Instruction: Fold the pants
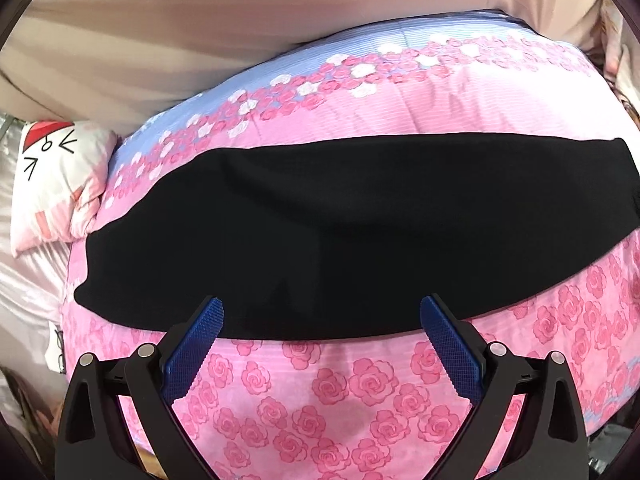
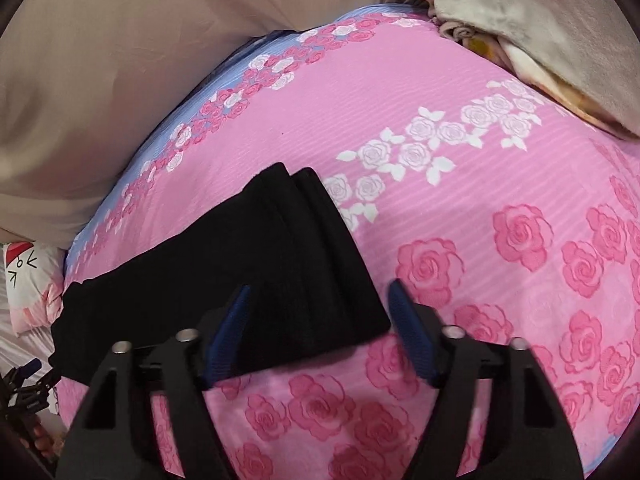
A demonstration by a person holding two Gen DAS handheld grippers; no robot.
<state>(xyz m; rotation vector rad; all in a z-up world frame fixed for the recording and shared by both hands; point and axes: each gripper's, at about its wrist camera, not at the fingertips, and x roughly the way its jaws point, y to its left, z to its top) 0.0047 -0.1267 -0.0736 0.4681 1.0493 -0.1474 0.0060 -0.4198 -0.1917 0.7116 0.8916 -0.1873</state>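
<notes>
Black pants [image 1: 340,232] lie flat as a long band across a pink rose-print quilt [image 1: 340,400]. In the left wrist view my left gripper [image 1: 320,312] is open and empty, hovering at the near long edge of the pants. In the right wrist view the right end of the pants [image 2: 288,264] shows two stacked layers. My right gripper [image 2: 318,296] is open and empty, its blue pads on either side of the near right corner of the pants, just above the cloth.
A beige cover [image 1: 200,20] lies behind the quilt. A white cartoon-print pillow [image 1: 56,184] sits at the left edge. Bunched cream and yellow bedding [image 2: 540,40] lies at the far right. A dark stand [image 2: 24,392] shows at lower left.
</notes>
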